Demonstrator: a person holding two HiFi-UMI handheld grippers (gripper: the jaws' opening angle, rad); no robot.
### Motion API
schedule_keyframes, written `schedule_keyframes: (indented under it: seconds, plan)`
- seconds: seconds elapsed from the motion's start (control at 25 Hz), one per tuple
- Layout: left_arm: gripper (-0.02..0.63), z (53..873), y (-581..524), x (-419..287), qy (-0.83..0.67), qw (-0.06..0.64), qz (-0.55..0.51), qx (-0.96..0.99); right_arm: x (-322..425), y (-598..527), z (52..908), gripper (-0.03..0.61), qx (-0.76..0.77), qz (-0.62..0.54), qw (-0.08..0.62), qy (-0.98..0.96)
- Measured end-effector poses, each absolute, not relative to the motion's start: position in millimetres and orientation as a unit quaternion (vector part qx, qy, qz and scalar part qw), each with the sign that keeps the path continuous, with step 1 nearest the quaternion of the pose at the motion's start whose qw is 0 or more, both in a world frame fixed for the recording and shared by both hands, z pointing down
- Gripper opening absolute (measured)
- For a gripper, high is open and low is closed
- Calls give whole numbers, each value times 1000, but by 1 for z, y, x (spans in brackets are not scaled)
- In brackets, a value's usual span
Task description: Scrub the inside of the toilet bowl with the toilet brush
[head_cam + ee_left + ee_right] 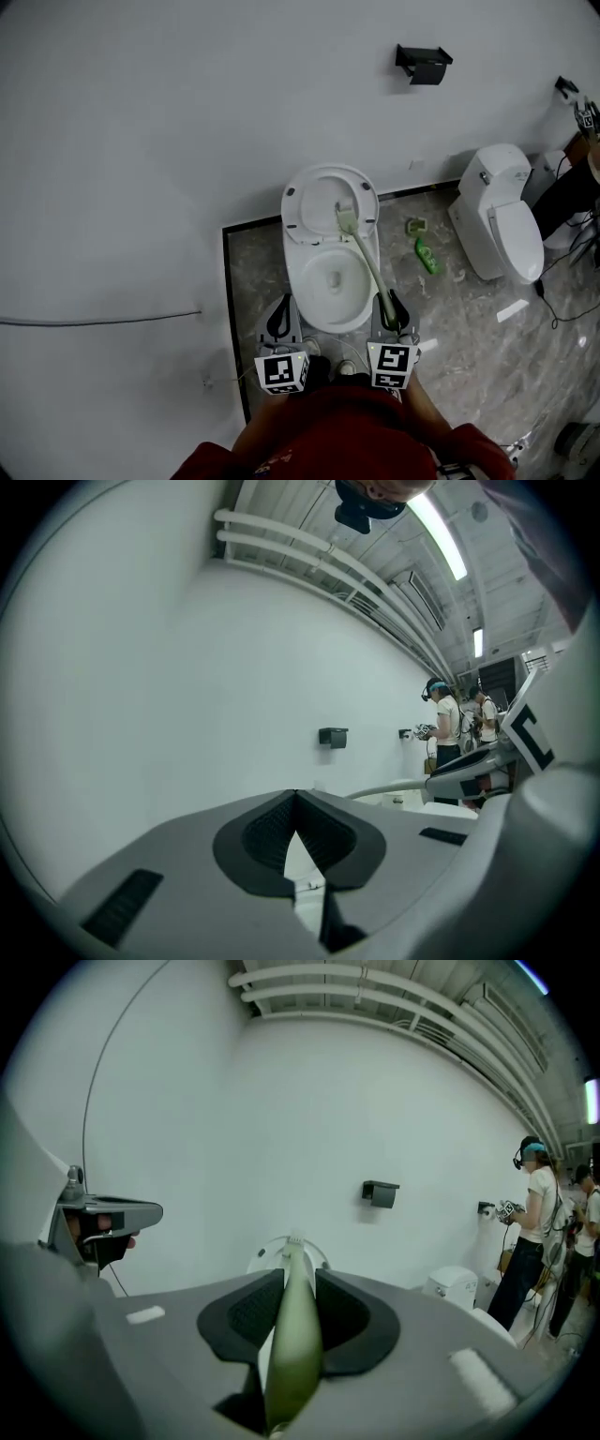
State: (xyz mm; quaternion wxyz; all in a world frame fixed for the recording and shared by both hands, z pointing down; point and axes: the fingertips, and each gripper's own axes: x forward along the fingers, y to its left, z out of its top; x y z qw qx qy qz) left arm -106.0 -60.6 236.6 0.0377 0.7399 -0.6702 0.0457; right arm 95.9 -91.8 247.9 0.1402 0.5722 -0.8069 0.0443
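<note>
The right hand-held gripper (391,305) is closed on the pale green plastic handle of the long toilet brush (364,258). In the right gripper view the handle (295,1335) runs up between the two dark ribbed pads (246,1316), which press it from both sides. The brush reaches away from the gripper, far and slightly left. Its whitish bristled head (346,219) lies over the lower part of the raised oval white lid (319,192), just past the far rim of the white ceramic toilet bowl (298,281). Whether the head touches the lid cannot be told.

The left hand-held gripper (285,307) hangs at the near left edge of the bowl. In its own view the jaw tips meet (295,797), with only a narrow wedge of gap behind them and nothing held.

The bowl stands against the plain white wall (187,141) on a grey marbled tile floor (469,328). On the floor to the right lie a green plastic bottle (427,255) and, just beyond it, a small green object (416,226). Farther right stands a second white toilet (502,216) with its lid down. A black wall-mounted holder (424,64) sits high on the wall, far and right of the bowl. At the near edge is the red top of the person (347,436) holding the grippers. Two other people (539,1222) stand at the far right.
</note>
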Motion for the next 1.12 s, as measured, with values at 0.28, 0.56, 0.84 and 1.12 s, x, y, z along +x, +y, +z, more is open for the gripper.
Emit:
schedule_keyframes:
  seconds: [0.28, 0.56, 0.84, 1.12]
  plan:
    - [6, 149, -53, -127, -676, -38, 34, 735, 119, -105, 164, 114, 591, 4, 62, -804]
    - [6, 103, -56, -154, -693, -65, 1, 718, 132, -111, 93, 114, 605, -71, 13, -793]
    - [6, 90, -55, -154, -695, -82, -5, 714, 137, -110, 85, 115, 612, -82, 6, -787]
    - [6, 88, -58, -158, -694, -83, -7, 715, 133, -110, 79, 115, 614, -89, 8, -784]
